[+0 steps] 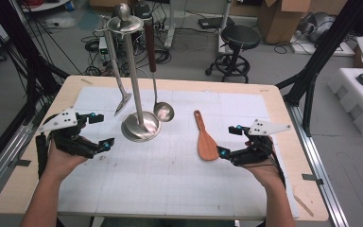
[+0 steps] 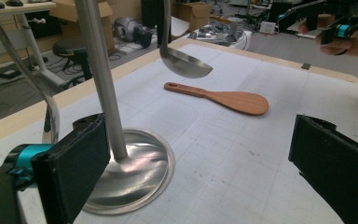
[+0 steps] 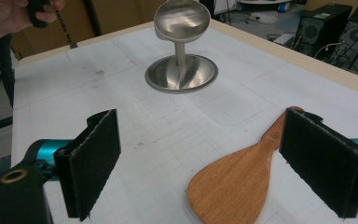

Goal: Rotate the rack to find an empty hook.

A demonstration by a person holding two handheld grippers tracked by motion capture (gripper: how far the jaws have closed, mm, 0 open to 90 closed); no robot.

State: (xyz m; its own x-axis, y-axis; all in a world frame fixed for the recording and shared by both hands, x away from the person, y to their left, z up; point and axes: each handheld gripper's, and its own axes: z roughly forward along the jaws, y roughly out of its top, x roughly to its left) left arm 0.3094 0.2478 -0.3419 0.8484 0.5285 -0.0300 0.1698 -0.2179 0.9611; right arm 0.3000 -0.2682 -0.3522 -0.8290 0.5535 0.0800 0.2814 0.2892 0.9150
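Spatula [image 1: 206, 140]: flat on the mat [image 1: 179, 165], right of the stand [image 1: 141, 126], handle pointing away toward the far edge, blade toward the near side.
Right gripper [image 1: 233, 140]: just beside the blade, jaws spread wide, nothing between them; in the right gripper view the blade [image 3: 233, 186] lies low between the jaws, handle running under the right-hand pad [image 3: 324, 165].
Left gripper [image 1: 100, 129]: near the stand's base, jaws wide, empty.
Ladle [image 1: 163, 111]: hanging from the stand, bowl just above the mat, apart from the spatula.
Turner [image 1: 121, 101]: hanging on the stand's left side.
Feel: wooden, so probably light and stiff, not fragile; smooth finish, likely a little slippery against the mat.
Grip point: best across the handle's narrow neck, where the pads can close on both edges; blade too broad and thin to pinch flat.
Risk: lying flush, so a jaw edge may push it along instead of getting under; tipping one edge up first seems wise.
Balance: blade-heavy, likely to droop if taken at the handle tip.
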